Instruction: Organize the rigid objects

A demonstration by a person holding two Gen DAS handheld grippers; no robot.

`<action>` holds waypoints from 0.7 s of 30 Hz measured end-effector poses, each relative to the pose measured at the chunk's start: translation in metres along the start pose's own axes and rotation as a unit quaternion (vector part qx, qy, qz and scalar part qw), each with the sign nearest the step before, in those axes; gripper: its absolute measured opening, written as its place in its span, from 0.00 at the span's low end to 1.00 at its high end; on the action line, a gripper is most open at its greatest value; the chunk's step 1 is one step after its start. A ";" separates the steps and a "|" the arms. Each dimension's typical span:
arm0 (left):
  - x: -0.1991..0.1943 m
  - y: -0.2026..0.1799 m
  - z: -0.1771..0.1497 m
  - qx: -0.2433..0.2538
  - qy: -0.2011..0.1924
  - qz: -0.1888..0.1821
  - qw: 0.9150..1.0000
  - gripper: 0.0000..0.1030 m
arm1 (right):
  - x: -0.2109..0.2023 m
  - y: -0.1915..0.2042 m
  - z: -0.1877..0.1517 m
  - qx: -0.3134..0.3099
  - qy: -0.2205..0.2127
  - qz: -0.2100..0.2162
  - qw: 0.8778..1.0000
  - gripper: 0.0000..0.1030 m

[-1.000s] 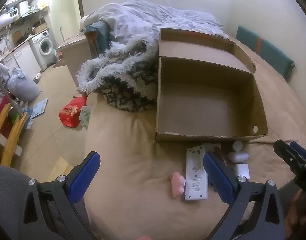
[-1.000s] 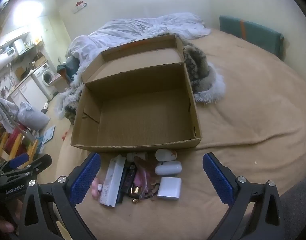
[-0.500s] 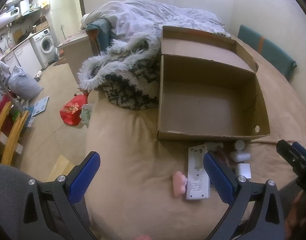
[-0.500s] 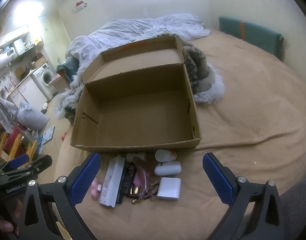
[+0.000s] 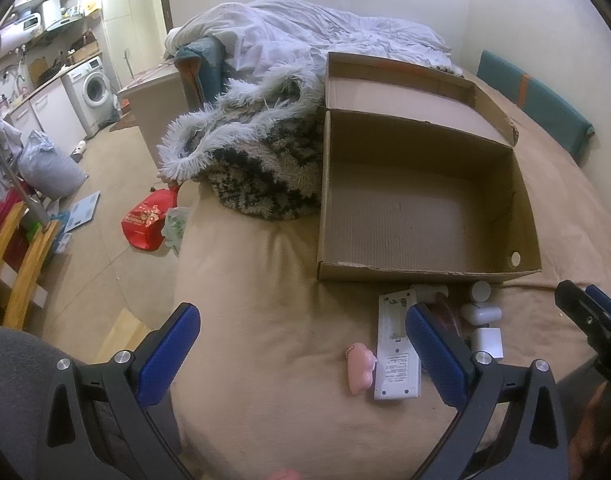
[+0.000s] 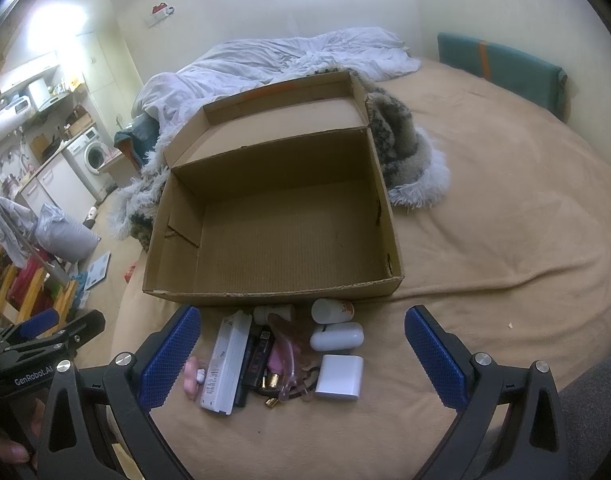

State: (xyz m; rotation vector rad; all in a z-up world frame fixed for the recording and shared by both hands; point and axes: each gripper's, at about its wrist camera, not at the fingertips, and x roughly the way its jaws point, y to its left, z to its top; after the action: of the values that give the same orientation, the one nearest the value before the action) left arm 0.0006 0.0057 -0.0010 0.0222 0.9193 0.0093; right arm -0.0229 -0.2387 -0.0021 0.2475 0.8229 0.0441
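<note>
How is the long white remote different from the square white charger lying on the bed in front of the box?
The remote is long and narrow; the charger is short and nearly square. The remote lies at the left of the pile beside a pink toy; the charger lies at the right, below a white oval case. Both are white, lie flat on the bed, outside the cardboard box.

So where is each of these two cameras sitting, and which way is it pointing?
Left wrist: rides on the left gripper, looking forward over the bed at the open cardboard box; its own blue jaws stand open, and the right gripper pokes in at the right edge.
Right wrist: rides on the right gripper, jaws open, facing the box head on; the left gripper and a hand show lower left.
Shared: box, white remote, white square block.
</note>
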 end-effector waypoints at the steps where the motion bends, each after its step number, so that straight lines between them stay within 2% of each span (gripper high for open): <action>1: 0.000 0.000 0.000 0.000 0.000 -0.001 1.000 1.00 | 0.000 0.000 0.000 0.000 0.000 0.000 1.000 1.00; 21: 0.000 -0.002 0.001 -0.004 0.001 0.000 1.000 1.00 | 0.000 0.001 0.000 -0.001 0.000 -0.001 1.000 1.00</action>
State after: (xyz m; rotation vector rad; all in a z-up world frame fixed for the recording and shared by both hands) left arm 0.0013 0.0037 0.0001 0.0145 0.9208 0.0127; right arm -0.0229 -0.2380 -0.0016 0.2443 0.8238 0.0425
